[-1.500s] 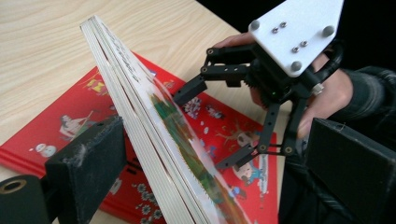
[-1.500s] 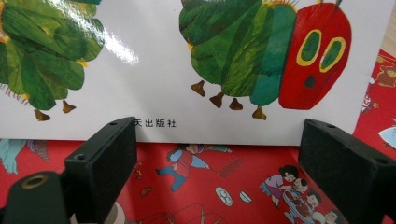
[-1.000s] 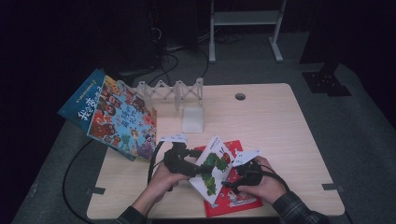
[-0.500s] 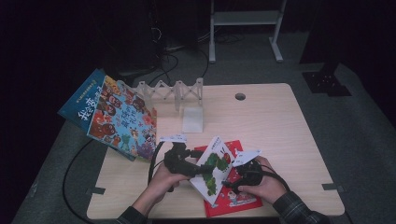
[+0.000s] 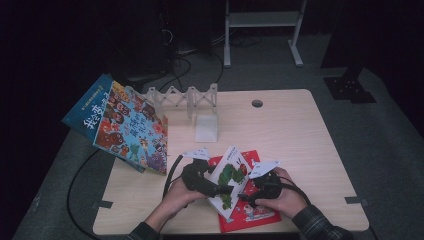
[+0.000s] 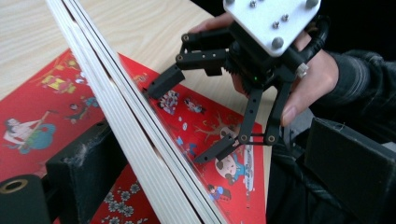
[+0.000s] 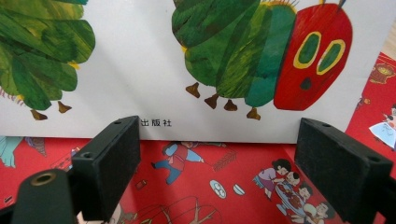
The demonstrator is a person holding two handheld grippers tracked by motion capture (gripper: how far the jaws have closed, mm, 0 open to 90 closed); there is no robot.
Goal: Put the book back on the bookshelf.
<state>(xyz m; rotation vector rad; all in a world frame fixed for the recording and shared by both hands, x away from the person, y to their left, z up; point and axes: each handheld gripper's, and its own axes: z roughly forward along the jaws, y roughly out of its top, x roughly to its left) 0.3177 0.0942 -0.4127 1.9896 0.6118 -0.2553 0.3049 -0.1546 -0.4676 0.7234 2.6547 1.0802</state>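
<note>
A white caterpillar picture book (image 5: pixel 231 179) is tipped up on its edge over a flat red picture book (image 5: pixel 248 212) at the table's front. My left gripper (image 5: pixel 224 189) is open. The book's white page edge (image 6: pixel 140 126) runs between its jaws and rests against the left jaw, with a wide gap to the other jaw. My right gripper (image 5: pixel 246 193) faces the cover (image 7: pixel 140 70) from the other side, open. One of its fingertips (image 6: pixel 161 84) touches the book's edge and the other hovers over the red book (image 6: pixel 210 121).
A large colourful book (image 5: pixel 127 130) leans on a white accordion rack (image 5: pixel 185 97) at the back left. A white stand (image 5: pixel 206 127) sits in front of the rack. The table (image 5: pixel 300 145) has a cable hole (image 5: pixel 257 103). A black cable (image 5: pixel 75 185) hangs off the left edge.
</note>
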